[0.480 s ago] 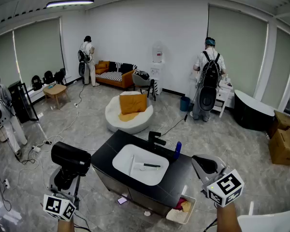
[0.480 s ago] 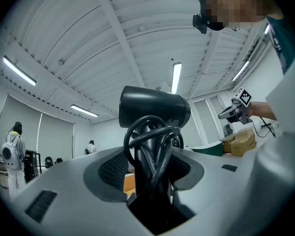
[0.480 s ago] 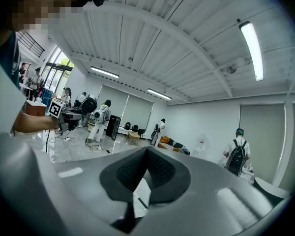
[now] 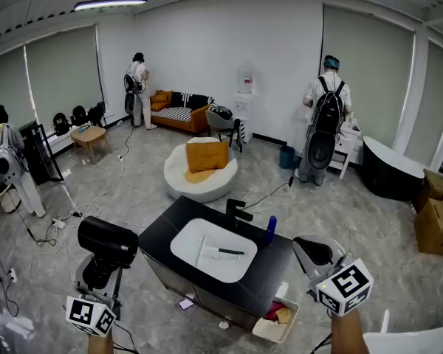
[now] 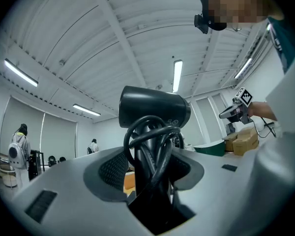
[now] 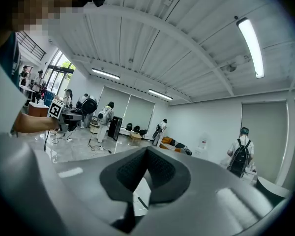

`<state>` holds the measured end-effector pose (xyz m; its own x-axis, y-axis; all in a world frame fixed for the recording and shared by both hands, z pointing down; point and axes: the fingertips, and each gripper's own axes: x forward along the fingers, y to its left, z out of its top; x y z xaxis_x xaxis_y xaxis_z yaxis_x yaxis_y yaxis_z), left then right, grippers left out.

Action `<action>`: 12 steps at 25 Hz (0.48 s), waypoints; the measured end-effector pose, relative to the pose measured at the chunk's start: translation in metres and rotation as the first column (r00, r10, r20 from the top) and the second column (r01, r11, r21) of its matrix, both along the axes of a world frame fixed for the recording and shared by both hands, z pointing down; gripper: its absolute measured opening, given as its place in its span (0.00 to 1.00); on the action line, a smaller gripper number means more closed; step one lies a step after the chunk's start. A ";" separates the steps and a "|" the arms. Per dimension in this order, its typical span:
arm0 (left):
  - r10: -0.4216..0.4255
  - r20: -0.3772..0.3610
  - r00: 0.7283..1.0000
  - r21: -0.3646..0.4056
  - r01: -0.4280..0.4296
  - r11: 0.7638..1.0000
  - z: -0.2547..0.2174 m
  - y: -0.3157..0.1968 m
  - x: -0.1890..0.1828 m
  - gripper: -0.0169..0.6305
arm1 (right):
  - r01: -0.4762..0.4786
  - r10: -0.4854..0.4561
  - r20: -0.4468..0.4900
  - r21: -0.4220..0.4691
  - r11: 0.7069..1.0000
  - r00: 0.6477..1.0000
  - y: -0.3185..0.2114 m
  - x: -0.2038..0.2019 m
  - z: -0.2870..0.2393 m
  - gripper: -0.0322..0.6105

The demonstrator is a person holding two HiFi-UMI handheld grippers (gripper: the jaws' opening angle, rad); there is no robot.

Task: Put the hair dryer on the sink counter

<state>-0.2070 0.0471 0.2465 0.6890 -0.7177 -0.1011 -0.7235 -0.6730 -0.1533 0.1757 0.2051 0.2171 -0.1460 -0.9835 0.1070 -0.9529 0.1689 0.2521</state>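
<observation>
A black hair dryer (image 4: 108, 240) stands upright in my left gripper (image 4: 102, 265), low at the left of the head view. In the left gripper view its handle and wound cord (image 5: 152, 151) fill the gap between the jaws, which are shut on them, with the barrel (image 5: 155, 107) above. The black sink counter (image 4: 166, 231) with its white basin (image 4: 214, 251) lies between the two grippers, a little farther off. My right gripper (image 4: 304, 248) hovers over the counter's right end; its pads (image 6: 160, 168) meet with nothing between them.
A black faucet (image 4: 237, 212) and a blue bottle (image 4: 271, 229) stand at the counter's back edge. A white basket (image 4: 277, 320) sits on the floor by its right end. Beyond are a round white pouf (image 4: 201, 171), floor cables (image 4: 66, 216), a black tub (image 4: 387, 169) and several people.
Both grippers and the hair dryer keep their places in view. The room has slid slightly to the right, and the people in the background have shifted a little.
</observation>
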 end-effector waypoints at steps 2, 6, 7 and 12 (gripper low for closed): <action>-0.009 0.001 1.000 0.000 0.009 1.000 -0.001 0.002 0.003 0.36 | 0.006 -0.006 0.005 0.004 1.000 1.000 0.000 0.005 -0.001 0.06; -0.029 0.008 1.000 0.002 0.029 1.000 -0.001 0.008 0.010 0.36 | 0.023 -0.023 0.023 0.012 1.000 0.999 0.001 0.015 0.001 0.06; -0.035 0.009 0.999 0.003 0.035 0.999 -0.001 0.011 0.011 0.35 | 0.030 -0.030 0.029 0.014 0.999 0.999 0.002 0.018 0.002 0.06; -0.063 0.017 0.998 0.003 0.063 0.998 0.002 0.021 0.018 0.36 | 0.048 -0.049 0.055 0.018 0.999 0.997 0.003 0.032 0.009 0.07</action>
<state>-0.1889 0.0680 0.2488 0.6442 -0.7594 -0.0915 -0.7617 -0.6260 -0.1674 0.2075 0.2077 0.2259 -0.1991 -0.9767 0.0807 -0.9561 0.2117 0.2027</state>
